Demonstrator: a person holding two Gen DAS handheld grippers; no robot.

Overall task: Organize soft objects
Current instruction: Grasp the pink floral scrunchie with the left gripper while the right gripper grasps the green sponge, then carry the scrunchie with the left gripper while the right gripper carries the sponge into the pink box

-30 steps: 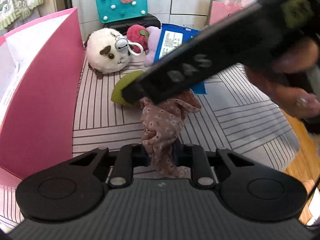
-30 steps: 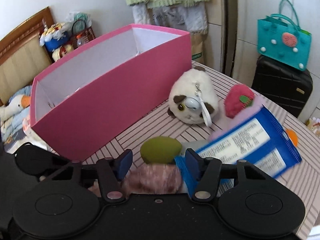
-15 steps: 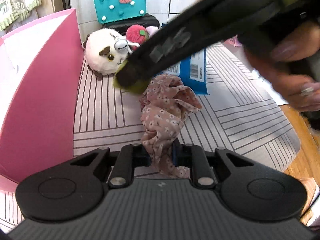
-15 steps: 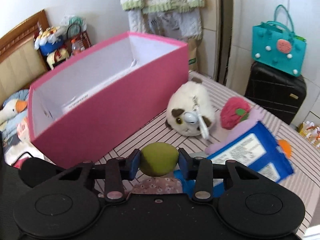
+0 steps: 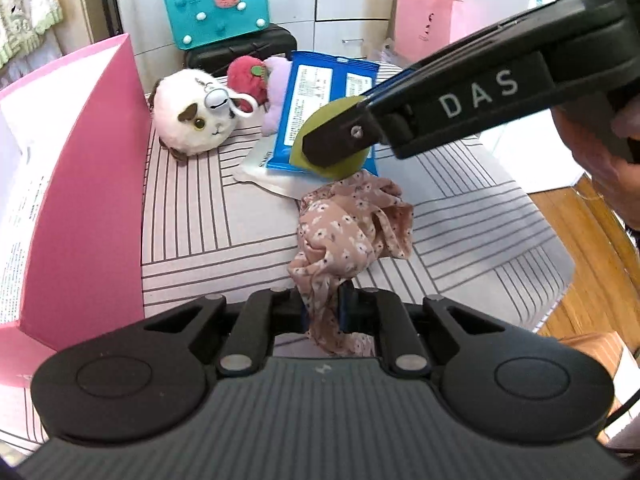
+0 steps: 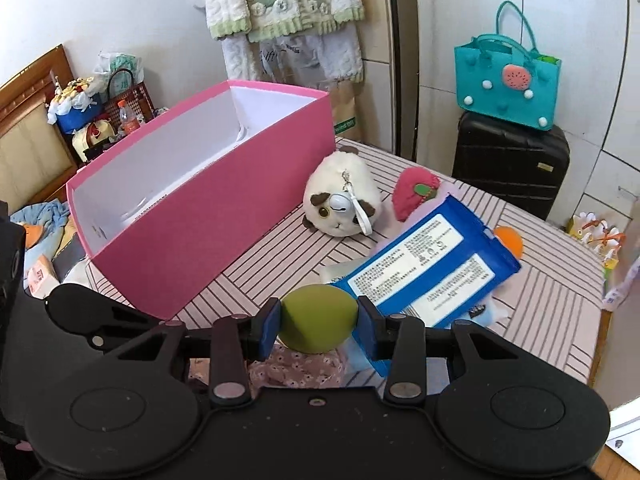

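The left gripper pinches the floral cloth near the table's front edge; the right gripper clamps the green ball.

The table wears a pink cloth with grey stripes. A pink box stands at its left. At the far side lie a white plush hamster and a red plush strawberry. A blue wipes pack lies right of centre, and a floral cloth nearer.
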